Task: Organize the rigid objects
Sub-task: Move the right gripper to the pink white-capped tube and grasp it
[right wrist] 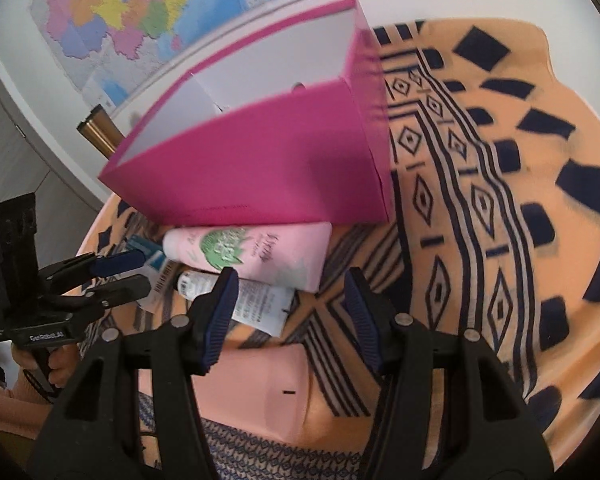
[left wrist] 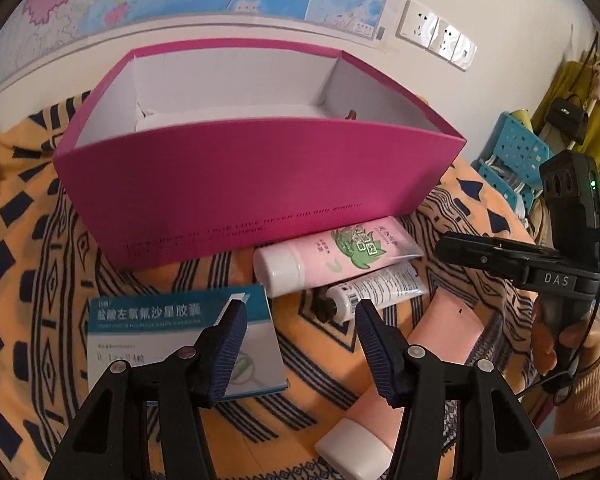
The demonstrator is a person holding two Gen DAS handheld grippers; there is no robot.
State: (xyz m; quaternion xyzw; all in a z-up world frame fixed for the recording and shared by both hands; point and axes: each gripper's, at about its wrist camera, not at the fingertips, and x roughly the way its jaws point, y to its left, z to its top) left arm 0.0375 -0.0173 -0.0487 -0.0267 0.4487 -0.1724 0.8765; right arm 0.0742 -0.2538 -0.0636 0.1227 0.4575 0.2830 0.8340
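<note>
The peach-pink tube (left wrist: pixel 432 360) with a white cap lies on the patterned orange cloth (left wrist: pixel 28 280) in front of the magenta box (left wrist: pixel 260 176), cap toward the near edge of the cloth and crimped tail pointing up toward the box. Its long axis runs roughly along the reach of both grippers, so a grasp would close across its width. In the right wrist view its tail end sits directly below the right gripper (right wrist: pixel 288 312), whose jaws stand apart and hold nothing. The left gripper (left wrist: pixel 300 344) is likewise spread and empty, hovering between the tube on its right and the blue-and-white medicine carton (left wrist: pixel 172 328) on its left. The right one looks nearer the tube; the left is better placed for the carton.

Just in front of the box wall lie a pink tube with a green leaf print (left wrist: pixel 340 260) and a smaller white tube (left wrist: pixel 376 290), touching each other. The box's white interior looks mostly unfilled, so most of the sorting is probably ahead.
</note>
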